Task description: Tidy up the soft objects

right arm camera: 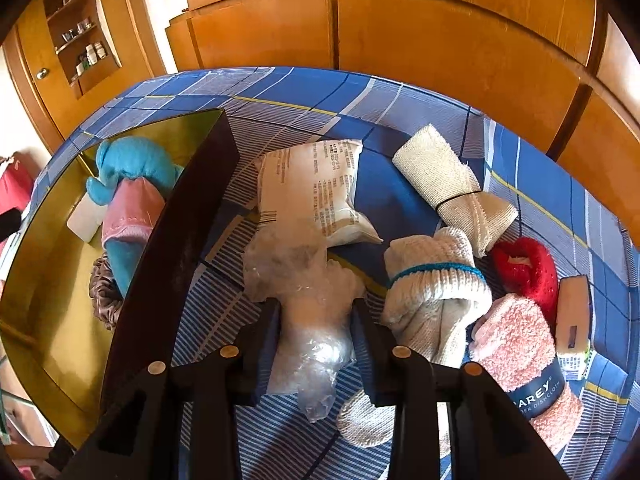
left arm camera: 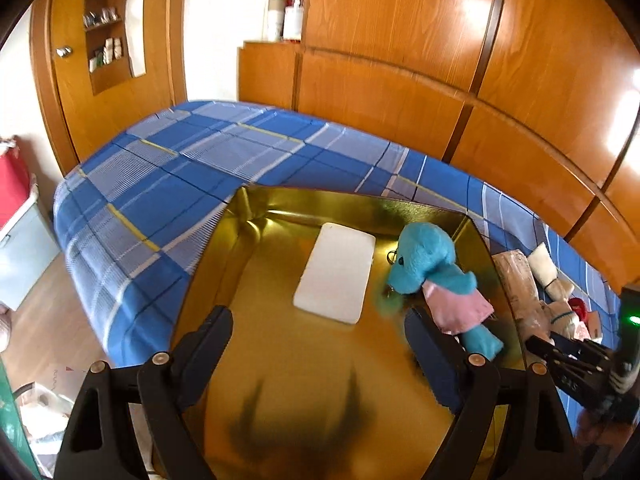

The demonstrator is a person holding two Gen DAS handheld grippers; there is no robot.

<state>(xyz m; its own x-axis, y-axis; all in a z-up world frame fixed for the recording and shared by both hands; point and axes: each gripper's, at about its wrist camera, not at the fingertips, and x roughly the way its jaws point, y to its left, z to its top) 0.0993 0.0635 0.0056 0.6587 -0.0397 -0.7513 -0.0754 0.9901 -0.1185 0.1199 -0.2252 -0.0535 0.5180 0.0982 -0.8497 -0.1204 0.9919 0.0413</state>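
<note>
Gold-lined tray point(left arm camera: 256, 216) set on blue plaid bed point(left arm camera: 168, 168); white foam block point(left arm camera: 336, 272) and blue plush toy point(left arm camera: 428, 256) lain inside. Left gripper point(left arm camera: 318, 322) spread wide, empty, above tray. Right gripper point(right arm camera: 316, 316) clamped on crumpled clear plastic bag point(right arm camera: 308, 320) beside tray, among rolled socks point(right arm camera: 432, 288).

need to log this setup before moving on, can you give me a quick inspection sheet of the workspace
surface: bed with a blue checked cover; gold tray lies on it
job's things: blue plush toy and white pad in the tray; on the cover, printed packet, bandage roll, white socks, red knit item, pink dishcloth
clutter: brown ruffled item in the tray
grippers: left tool open over the tray, nothing between its fingers; right tool shut on a clear plastic bag
cables: nothing seen
surroundings: wooden wardrobe, shelf niche
</note>
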